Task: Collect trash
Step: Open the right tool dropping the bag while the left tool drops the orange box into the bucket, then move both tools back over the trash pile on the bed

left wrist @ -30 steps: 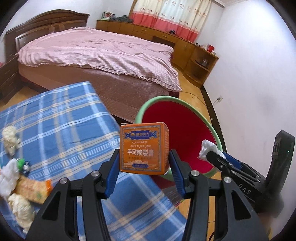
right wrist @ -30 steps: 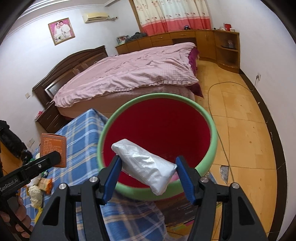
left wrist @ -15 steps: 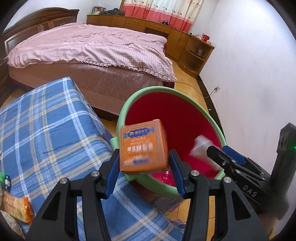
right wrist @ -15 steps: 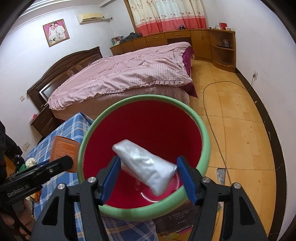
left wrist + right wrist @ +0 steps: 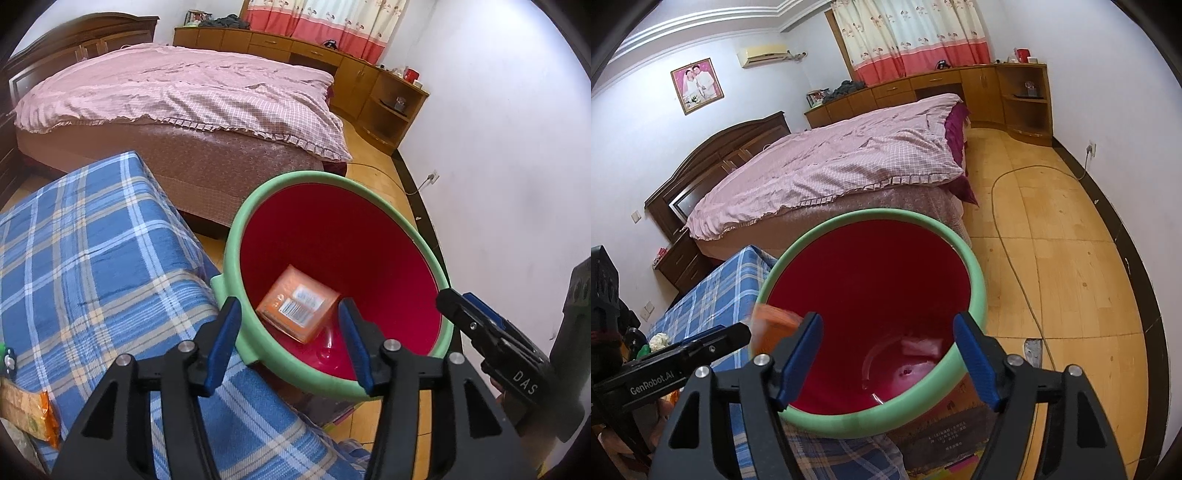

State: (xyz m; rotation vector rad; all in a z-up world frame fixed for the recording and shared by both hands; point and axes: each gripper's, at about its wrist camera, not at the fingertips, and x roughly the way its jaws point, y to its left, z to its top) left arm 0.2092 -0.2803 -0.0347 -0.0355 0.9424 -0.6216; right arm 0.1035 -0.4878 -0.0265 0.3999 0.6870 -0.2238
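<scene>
Bedroom walls are white, with a wooden floor [image 5: 1067, 258] and a red-and-cream curtain [image 5: 912, 37] at the far end. Filling the middle of the room is a bed [image 5: 177, 96] under a pink checked cover, with low wooden cabinets [image 5: 295, 48] running behind it. Nearer the cameras a blue plaid cloth [image 5: 92, 266] covers a flat surface.

Just beside the cloth's edge stands the bin [image 5: 236, 258], red inside with a pale green rim. Both tongs hang over it, pointing down into its mouth.

Left gripper [image 5: 290, 332] has its jaws opening, with nothing pressed between the blue pads. An orange box [image 5: 297, 302] lies tilted inside the bin, barcode side up, seen between the fingers but clear of them; the right view shows it only as an orange blur at the rim.

Right gripper [image 5: 888, 354] also has its jaws opening and holds nothing. A pale wrapper [image 5: 919, 347] rests low inside the bin.

An orange snack packet [image 5: 26, 410] lies on the cloth at the far left.
</scene>
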